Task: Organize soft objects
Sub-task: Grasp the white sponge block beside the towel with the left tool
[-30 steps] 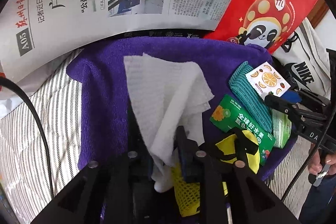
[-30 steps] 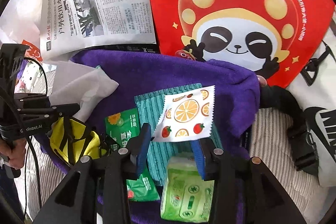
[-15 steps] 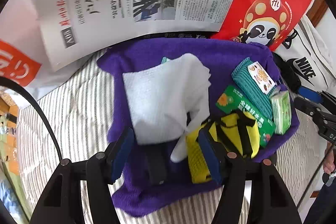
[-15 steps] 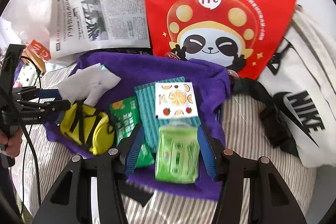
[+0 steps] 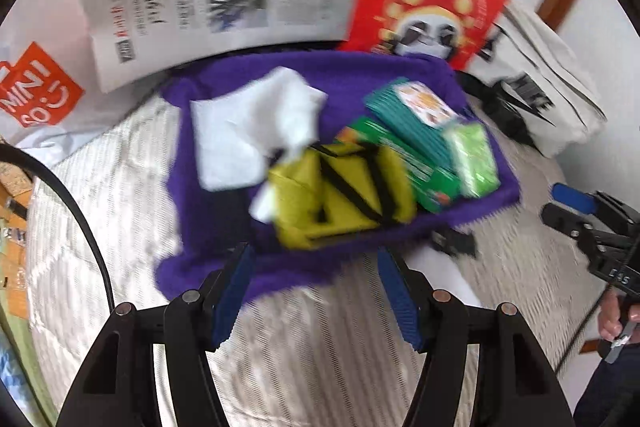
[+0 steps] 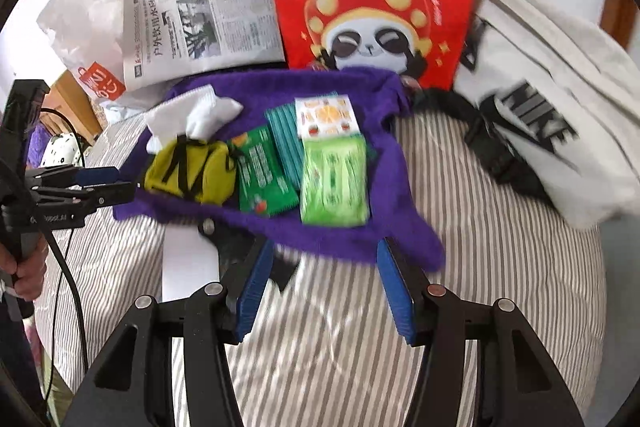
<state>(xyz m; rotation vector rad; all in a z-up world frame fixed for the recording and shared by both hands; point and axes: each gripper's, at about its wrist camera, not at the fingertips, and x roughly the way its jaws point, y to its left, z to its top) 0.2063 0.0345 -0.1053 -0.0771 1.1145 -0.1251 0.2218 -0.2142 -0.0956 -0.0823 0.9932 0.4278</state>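
A purple towel [image 5: 208, 227] [image 6: 360, 235] lies on the striped bedding with soft things on it. From left to right these are a white cloth [image 5: 248, 131] [image 6: 192, 115], a yellow pouch [image 5: 340, 195] [image 6: 192, 175] and a green packet [image 5: 400, 163] [image 6: 264, 175]. Further right come a teal cloth [image 5: 400, 119] [image 6: 284, 135] with a fruit-print sachet [image 5: 426, 103] [image 6: 326, 117] on top, and a light green tissue pack [image 5: 472, 159] [image 6: 334, 183]. My left gripper [image 5: 314, 253] hangs open over the towel's near edge, holding nothing. My right gripper [image 6: 325, 247] is also open and empty there.
A newspaper [image 6: 200, 23] and a red panda bag [image 6: 372, 7] stand behind the towel. A white Nike bag [image 6: 552, 131] with a black strap lies to the right, a white plastic bag [image 5: 36, 95] to the left. Striped bedding [image 6: 480, 287] spreads in front.
The left gripper let go of the white cloth and the right one let go of the tissue pack. Both opened and pulled back and up from the towel.
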